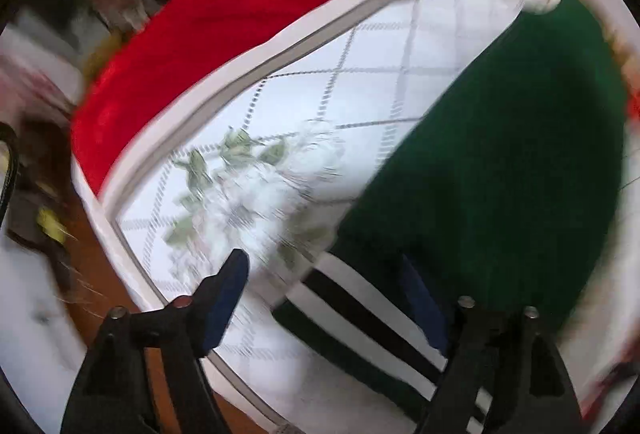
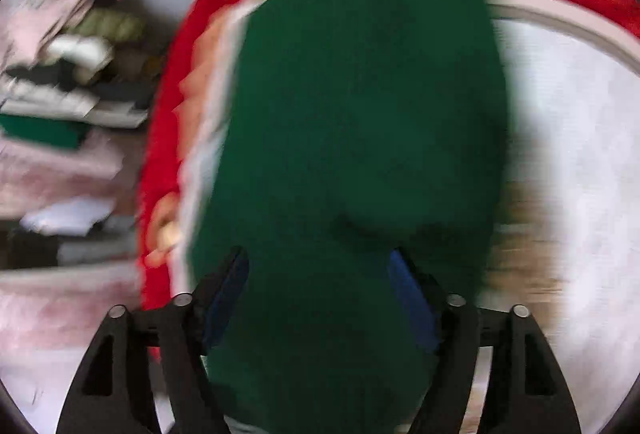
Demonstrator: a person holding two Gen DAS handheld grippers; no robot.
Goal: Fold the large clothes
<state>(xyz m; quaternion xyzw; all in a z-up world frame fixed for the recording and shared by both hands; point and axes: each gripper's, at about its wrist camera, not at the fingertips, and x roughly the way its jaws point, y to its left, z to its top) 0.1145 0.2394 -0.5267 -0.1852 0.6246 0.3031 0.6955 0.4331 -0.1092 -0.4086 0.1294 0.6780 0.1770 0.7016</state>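
Bed (image 1: pixel 280 42): mattress with a white quilted cover stitched in a diamond grid, printed with a pale floral motif with green leaves (image 1: pixel 240 170) near one corner, and edged with grey-white piping. Lying directly on it: a dark green garment (image 1: pixel 500 162) with a black-and-white striped band (image 1: pixel 360 310) at one end, spread lengthwise across the cover; a red blanket (image 1: pixel 224 14) with tan patterning, along the far edge and draping over the side.

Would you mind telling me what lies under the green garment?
The green garment lies on a white quilted cover with a leaf print. Whatever sits directly beneath the cloth is hidden.
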